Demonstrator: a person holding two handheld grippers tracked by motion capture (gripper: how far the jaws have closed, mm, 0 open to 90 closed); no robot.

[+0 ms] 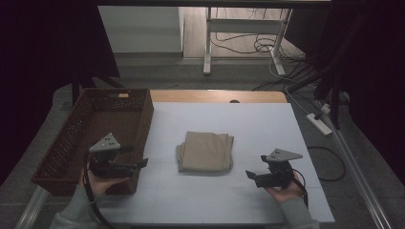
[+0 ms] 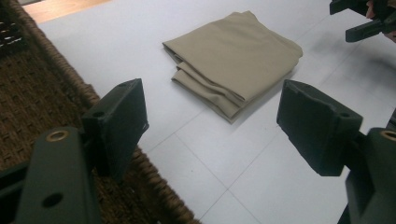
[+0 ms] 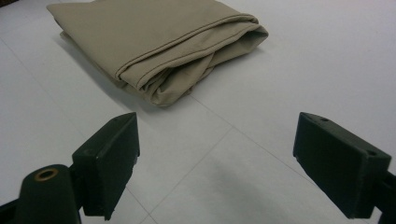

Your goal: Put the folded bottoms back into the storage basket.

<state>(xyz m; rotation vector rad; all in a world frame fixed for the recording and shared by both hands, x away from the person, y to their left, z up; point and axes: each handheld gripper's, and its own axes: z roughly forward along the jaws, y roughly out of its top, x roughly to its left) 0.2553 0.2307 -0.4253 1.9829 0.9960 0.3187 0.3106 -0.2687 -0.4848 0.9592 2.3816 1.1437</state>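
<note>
A folded beige cloth [image 1: 206, 151] lies flat in the middle of the white table [image 1: 258, 124]. My left gripper [image 1: 138, 157] hovers at the table's left edge beside the basket, jaws pointing right toward the cloth, open and empty. In the left gripper view the cloth [image 2: 233, 58] sits ahead of the open gripper [image 2: 210, 121]. My right gripper [image 1: 252, 175] is held to the right of the cloth, jaws pointing left, open and empty. The right gripper view has the cloth [image 3: 154, 42] just beyond the open gripper [image 3: 215, 158].
A dark brown wicker basket [image 1: 76, 143] stands along the table's left side, its rim [image 2: 60, 70] close under my left gripper. A strip of bare wood [image 1: 215, 96] runs along the far edge. Cables and a desk frame lie on the floor beyond.
</note>
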